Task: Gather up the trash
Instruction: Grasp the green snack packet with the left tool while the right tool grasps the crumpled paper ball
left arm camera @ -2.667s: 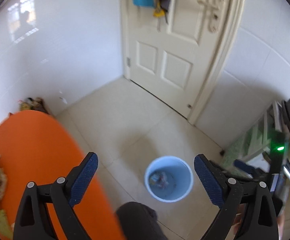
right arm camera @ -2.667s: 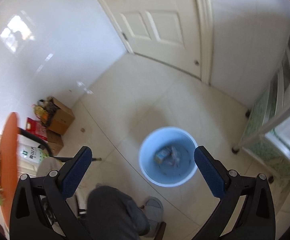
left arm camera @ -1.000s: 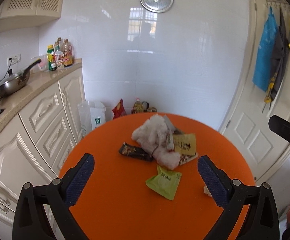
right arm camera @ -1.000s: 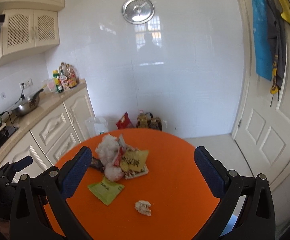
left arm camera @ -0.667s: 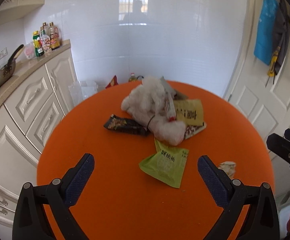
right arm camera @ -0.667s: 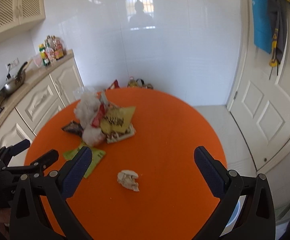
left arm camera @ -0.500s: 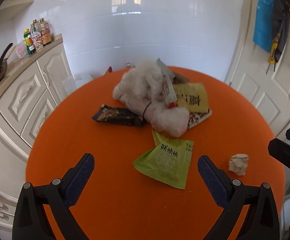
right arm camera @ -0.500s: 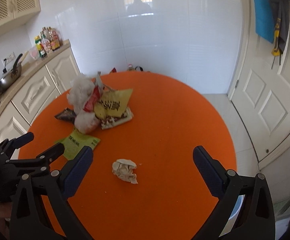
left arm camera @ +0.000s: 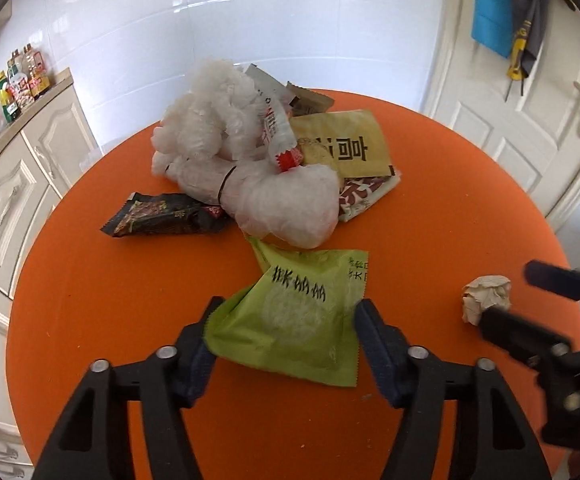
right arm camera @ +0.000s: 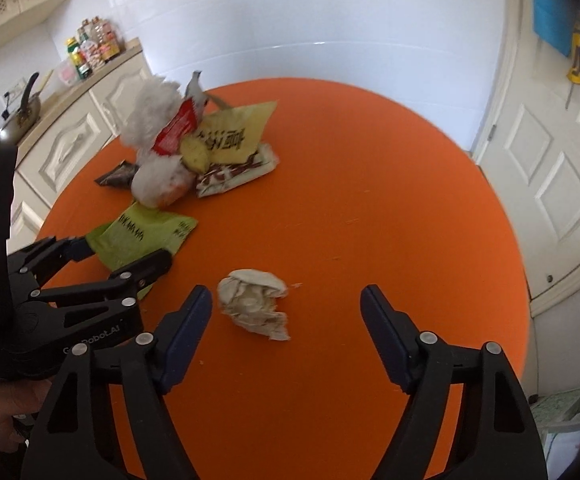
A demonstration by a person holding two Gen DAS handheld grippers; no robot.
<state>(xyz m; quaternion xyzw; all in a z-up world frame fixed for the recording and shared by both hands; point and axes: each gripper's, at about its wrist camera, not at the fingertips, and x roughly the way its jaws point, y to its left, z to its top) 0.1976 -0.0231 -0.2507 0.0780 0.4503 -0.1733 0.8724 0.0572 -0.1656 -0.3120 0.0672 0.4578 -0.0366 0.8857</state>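
A green snack packet (left arm camera: 295, 316) lies on the round orange table (left arm camera: 130, 300), and my open left gripper (left arm camera: 286, 316) straddles it, one finger at each side. It also shows in the right wrist view (right arm camera: 142, 236). A crumpled paper ball (right arm camera: 256, 306) lies between the fingers of my open right gripper (right arm camera: 286, 306), nearer the left finger; it also shows in the left wrist view (left arm camera: 485, 296). Behind lies a heap of trash: white plastic bags (left arm camera: 246, 164), a yellow packet (left arm camera: 345, 148), a black wrapper (left arm camera: 162, 216), a red-and-white wrapper (left arm camera: 278, 136).
Cream kitchen cabinets (left arm camera: 6, 184) with bottles (left arm camera: 18, 84) on the counter stand to the left. A white door (right arm camera: 561, 152) is at the right, with a blue cloth (left arm camera: 489, 4) hung on it. White tiled wall is behind the table.
Both grippers swung from the blue bin on the floor to the table, then came down and forward. The left now straddles the green packet, the right the paper ball.
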